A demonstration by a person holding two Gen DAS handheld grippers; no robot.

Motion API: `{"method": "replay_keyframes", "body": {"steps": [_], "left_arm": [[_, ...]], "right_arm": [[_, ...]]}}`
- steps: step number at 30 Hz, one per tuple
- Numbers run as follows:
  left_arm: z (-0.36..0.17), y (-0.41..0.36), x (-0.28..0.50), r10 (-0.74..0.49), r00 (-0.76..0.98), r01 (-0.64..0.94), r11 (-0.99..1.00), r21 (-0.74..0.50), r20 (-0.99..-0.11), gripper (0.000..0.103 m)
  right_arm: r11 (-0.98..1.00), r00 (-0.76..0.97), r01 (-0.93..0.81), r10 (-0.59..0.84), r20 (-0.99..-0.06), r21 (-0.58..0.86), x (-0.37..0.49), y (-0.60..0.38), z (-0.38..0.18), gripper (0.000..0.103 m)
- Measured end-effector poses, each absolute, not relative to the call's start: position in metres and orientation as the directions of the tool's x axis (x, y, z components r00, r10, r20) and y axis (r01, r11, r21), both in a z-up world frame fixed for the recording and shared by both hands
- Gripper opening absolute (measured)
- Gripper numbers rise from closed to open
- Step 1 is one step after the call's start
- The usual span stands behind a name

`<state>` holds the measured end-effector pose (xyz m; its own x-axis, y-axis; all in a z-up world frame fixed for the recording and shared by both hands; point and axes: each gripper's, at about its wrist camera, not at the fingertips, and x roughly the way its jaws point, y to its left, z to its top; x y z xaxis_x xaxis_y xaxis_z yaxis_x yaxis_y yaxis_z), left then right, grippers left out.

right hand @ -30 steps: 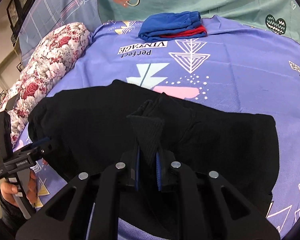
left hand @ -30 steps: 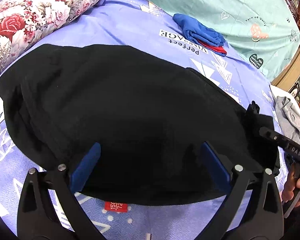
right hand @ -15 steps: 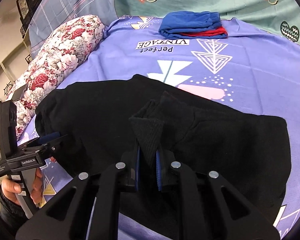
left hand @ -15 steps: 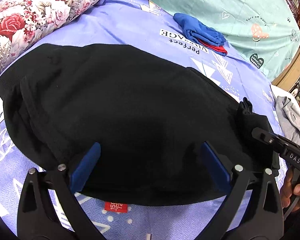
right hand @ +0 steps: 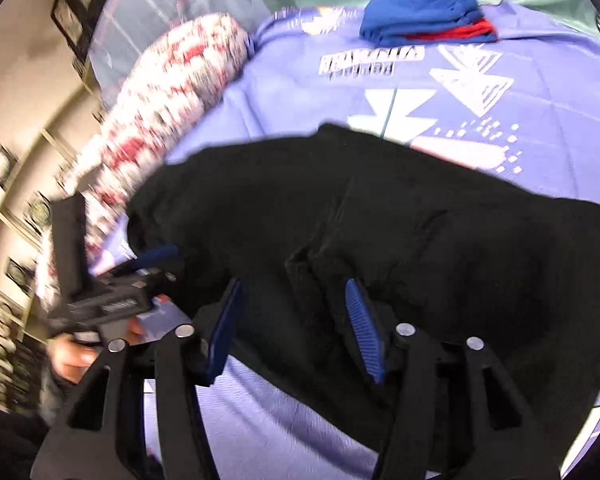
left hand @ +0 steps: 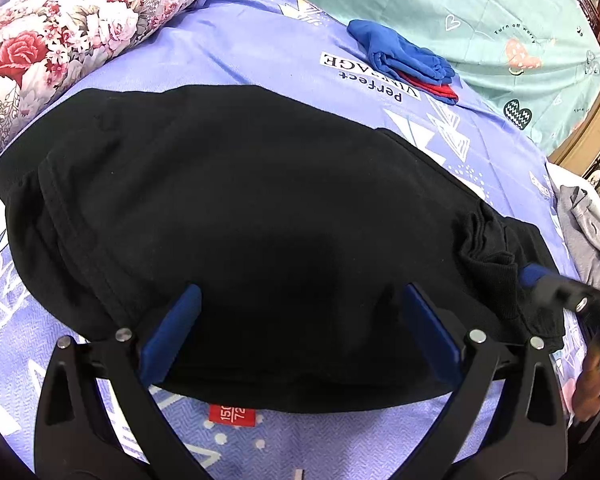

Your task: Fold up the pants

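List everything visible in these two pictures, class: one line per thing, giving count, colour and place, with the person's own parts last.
pants: one, black, spread across the middle of the bed
bedsheet: one, purple with white print, under the pants
pillow: one, floral red and white, far left
folded clothes: one stack, blue over red, far side of the sheet
blanket: one, teal with hearts, beyond the stack
grey garment: one, grey, right edge
left claw: one, black with blue pads, open over the pants' near edge
right claw: one, same colours, open at the bunched cuff

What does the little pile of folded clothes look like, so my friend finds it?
On the purple bedsheet, look past the black pants toward the green blanket. The folded pile is bright blue over red, the only tidy stack.
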<state>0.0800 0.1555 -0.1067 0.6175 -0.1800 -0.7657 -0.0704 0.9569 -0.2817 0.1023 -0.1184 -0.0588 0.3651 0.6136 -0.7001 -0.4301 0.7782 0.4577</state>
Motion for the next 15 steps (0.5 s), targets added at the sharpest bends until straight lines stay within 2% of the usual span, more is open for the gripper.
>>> {"method": "replay_keyframes", "body": {"steps": [1,3,6,10,15], "left_arm": [[-0.107,0.155,0.080,-0.178,0.617,-0.072,0.957,-0.281,-0.766,0.101],[-0.106,0.153,0.081,-0.165,0.612,-0.074,0.962,-0.264,-0.773,0.101],[-0.107,0.147,0.084,-0.137,0.599,-0.073,0.972,-0.224,-0.789,0.101],[-0.108,0.145,0.085,-0.119,0.591,-0.072,0.977,-0.199,-0.798,0.101],[-0.108,0.142,0.086,-0.097,0.581,-0.072,0.983,-0.170,-0.808,0.101]], "right_arm": [[0.787,0.391,-0.423,0.606,-0.693,0.449,0.101,-0.127,-0.053,0.048],[0.821,0.449,-0.395,0.564,-0.693,0.413,0.100,-0.146,-0.045,0.028],[0.870,0.511,-0.321,0.493,-0.704,0.375,0.107,-0.175,-0.045,0.017],[0.947,0.603,-0.197,0.321,-0.730,0.254,0.122,-0.203,-0.049,0.017],[0.967,0.545,-0.106,0.250,-0.800,0.230,0.156,-0.223,-0.082,0.017]]}}
